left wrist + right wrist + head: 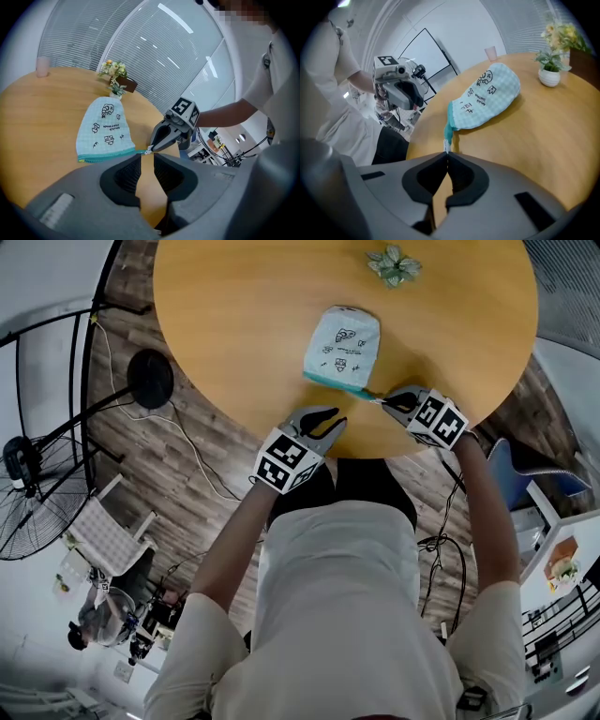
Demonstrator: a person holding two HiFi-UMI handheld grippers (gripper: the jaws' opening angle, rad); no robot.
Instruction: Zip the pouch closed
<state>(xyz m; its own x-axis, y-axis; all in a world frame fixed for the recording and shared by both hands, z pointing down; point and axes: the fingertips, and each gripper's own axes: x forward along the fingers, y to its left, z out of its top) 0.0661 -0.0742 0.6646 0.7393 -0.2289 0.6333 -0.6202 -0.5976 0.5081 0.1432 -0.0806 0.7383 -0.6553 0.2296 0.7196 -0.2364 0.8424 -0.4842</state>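
Our right gripper [446, 155] has its fingers shut on the zip pull [446, 143] at a corner of the pouch [342, 348] on the desk [234, 315]; the left gripper [146, 159] hovers empty, fingers slightly apart. We should pin the pouch, then tug level along the zip

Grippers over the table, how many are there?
2. The left gripper is at the near edge of the table, jaws apart and empty; the right gripper is beside it, jaws shut on the zipper pull of the pouch.
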